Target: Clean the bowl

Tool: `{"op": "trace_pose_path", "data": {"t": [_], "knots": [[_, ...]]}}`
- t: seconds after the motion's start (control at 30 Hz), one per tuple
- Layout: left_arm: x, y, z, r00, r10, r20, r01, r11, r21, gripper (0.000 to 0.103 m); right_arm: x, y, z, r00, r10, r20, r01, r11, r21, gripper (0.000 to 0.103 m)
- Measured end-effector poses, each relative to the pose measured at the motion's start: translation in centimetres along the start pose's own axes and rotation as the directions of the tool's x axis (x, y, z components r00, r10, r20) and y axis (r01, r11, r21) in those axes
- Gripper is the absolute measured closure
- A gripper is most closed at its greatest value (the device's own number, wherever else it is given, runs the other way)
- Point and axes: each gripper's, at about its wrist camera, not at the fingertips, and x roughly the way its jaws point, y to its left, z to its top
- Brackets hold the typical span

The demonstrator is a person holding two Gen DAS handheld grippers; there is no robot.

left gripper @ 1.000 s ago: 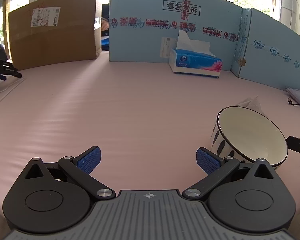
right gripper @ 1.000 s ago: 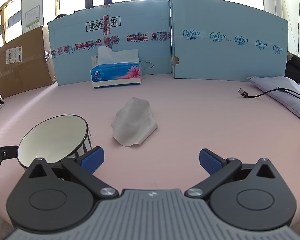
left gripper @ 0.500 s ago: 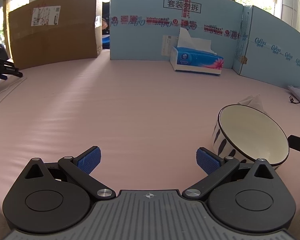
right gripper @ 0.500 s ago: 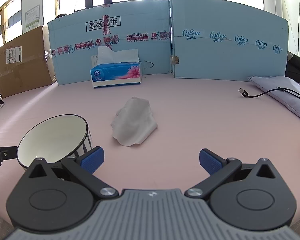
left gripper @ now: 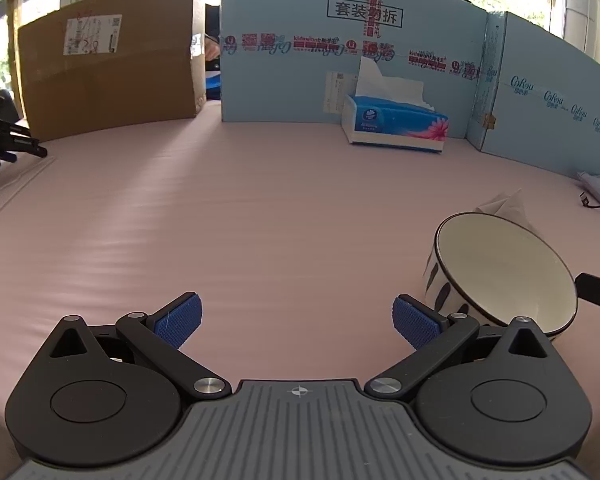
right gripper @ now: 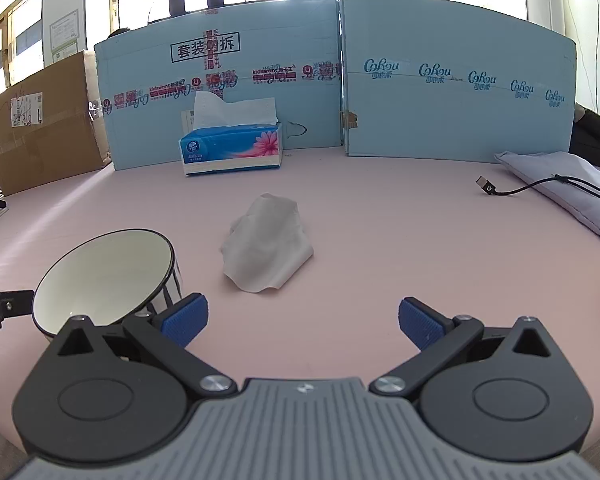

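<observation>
I see my left gripper and right gripper both spread wide, holding nothing. The bowl, cream inside with a dark rim and dark-spotted white wall, tilts on the pink table between them, beside each inner jaw. A crumpled tissue lies ahead of my right jaws.

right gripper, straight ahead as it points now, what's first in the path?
Probably the loose tissue, lying slightly left of the open right gripper centreline. The bowl sits off to the left, likely missed; depth is unclear.
</observation>
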Motion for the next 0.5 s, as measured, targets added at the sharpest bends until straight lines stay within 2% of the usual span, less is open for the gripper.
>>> {"op": "trace_pose_path", "data": {"t": [0.2, 0.5], "knots": [[0.08, -0.35, 0.17, 0.999, 0.034, -0.01, -0.033, 0.999, 0.012, 0.0, 0.01, 0.0, 0.0, 1.0, 0.0, -0.001, 0.0, 1.0, -0.001, 0.0], [0.16, -0.56, 0.37, 1.0, 0.012, -0.006, -0.012, 1.0, -0.006, 0.0, 0.0, -0.12, -0.01, 1.0, 0.003, -0.003, -0.003, 1.0, 0.0, 0.0]]}}
